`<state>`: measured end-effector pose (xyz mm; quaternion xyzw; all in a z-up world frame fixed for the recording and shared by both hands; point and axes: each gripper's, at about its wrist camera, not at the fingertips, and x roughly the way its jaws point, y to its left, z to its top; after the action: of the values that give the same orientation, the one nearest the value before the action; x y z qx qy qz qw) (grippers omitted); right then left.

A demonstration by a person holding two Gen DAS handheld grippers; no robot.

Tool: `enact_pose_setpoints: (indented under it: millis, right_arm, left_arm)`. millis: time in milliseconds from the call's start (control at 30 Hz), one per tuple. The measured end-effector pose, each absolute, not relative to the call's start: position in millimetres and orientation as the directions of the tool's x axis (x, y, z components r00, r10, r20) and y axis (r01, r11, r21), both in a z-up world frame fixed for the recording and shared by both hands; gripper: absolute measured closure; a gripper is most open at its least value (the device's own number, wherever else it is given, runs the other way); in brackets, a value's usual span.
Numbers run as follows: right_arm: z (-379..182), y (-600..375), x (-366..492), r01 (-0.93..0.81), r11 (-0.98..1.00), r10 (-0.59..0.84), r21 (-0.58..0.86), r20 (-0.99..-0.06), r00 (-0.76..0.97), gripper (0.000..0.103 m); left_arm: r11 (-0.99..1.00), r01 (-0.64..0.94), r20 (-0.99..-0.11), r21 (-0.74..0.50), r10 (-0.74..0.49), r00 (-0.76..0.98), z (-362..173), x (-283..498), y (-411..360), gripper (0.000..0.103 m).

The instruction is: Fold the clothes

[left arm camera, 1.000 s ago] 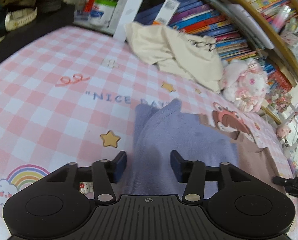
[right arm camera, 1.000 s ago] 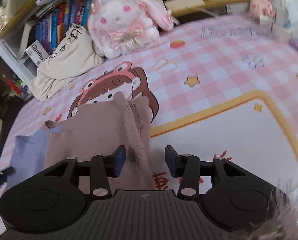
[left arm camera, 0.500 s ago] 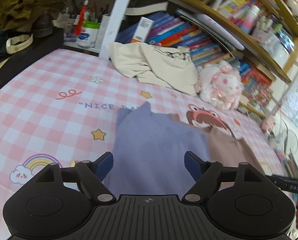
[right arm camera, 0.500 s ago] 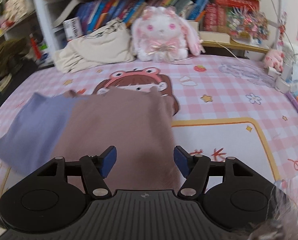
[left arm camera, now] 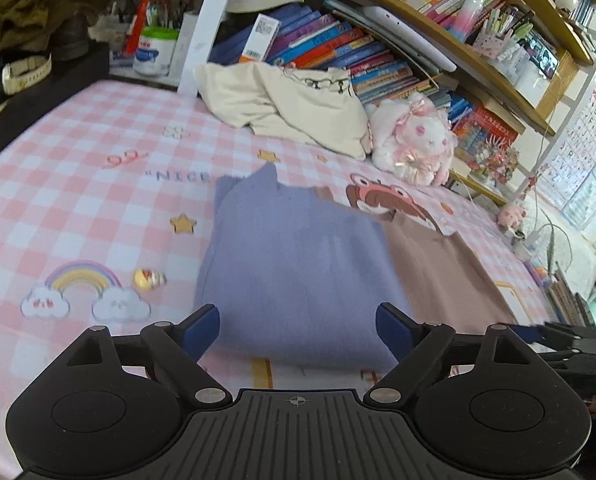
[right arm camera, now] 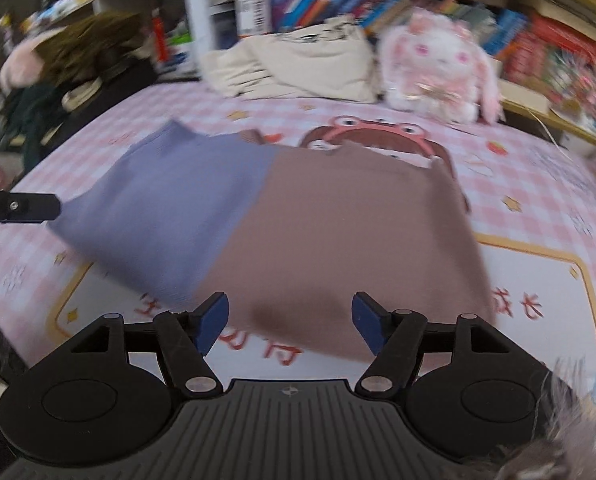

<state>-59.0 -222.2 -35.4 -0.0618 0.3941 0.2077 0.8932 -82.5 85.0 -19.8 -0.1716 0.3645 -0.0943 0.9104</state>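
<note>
Both hand-held grippers have pulled back and opened wide since a second ago.
Left hand-held gripper (left arm camera: 298,330) and right hand-held gripper (right arm camera: 290,322) are hovering empty; folded purple-and-brown garment (right arm camera: 282,216) is lying flat on the desk (left arm camera: 58,208), near the plush bunny (right arm camera: 438,60).

- A pink checkered mat (left arm camera: 58,200) covers the surface.
- A folded purple-and-brown garment (right arm camera: 282,216) lies flat just ahead of the fingers.
- Beyond it, a crumpled cream cloth (left arm camera: 290,104) lies beside a white plush bunny (left arm camera: 414,140).
</note>
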Motion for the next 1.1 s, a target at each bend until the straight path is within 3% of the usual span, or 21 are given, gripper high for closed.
enact_pose_setpoints:
  millis: [367, 633, 867, 967, 1033, 1067, 1100]
  right_arm:
    - [-42, -171, -68, -0.605, 0.792, 0.353, -0.075, -0.753, 0.555, 0.036]
    - [-49, -110, -62, -0.767, 0.627, 0.423, -0.14, -0.765, 0.486, 0.038]
    - [-60, -60, -69, -0.846, 0.423, 0.425, -0.324, -0.754, 0.501, 0.039]
    - [-65, -52, -65, -0.851, 0.389, 0.418, -0.353, -0.756, 0.504, 0.045]
    - [-66, -50, -59, -0.852, 0.389, 0.412, -0.352, -0.76, 0.502, 0.056]
    - [-66, -50, -56, -0.851, 0.396, 0.411, -0.345, -0.762, 0.501, 0.069]
    - [-65, -51, -53, -0.848, 0.411, 0.413, -0.334, -0.761, 0.5, 0.075]
  left_arm:
    - [0.84, -0.04, -0.657, -0.541, -0.392, 0.644, -47, -86, 108, 0.016]
    - [0.547, -0.245, -0.555, -0.801, -0.522, 0.648, -82, -80, 137, 0.016]
    - [0.369, -0.327, -0.488, -0.87, -0.549, 0.678, -97, -73, 140, 0.016]
    - [0.349, -0.332, -0.478, -0.877, -0.555, 0.68, -99, -69, 138, 0.016]
    - [0.344, -0.335, -0.478, -0.877, -0.552, 0.684, -99, -67, 138, 0.016]
    - [0.34, -0.338, -0.477, -0.877, -0.549, 0.686, -99, -66, 137, 0.016]
    - [0.336, -0.341, -0.476, -0.878, -0.546, 0.689, -99, -64, 137, 0.016]
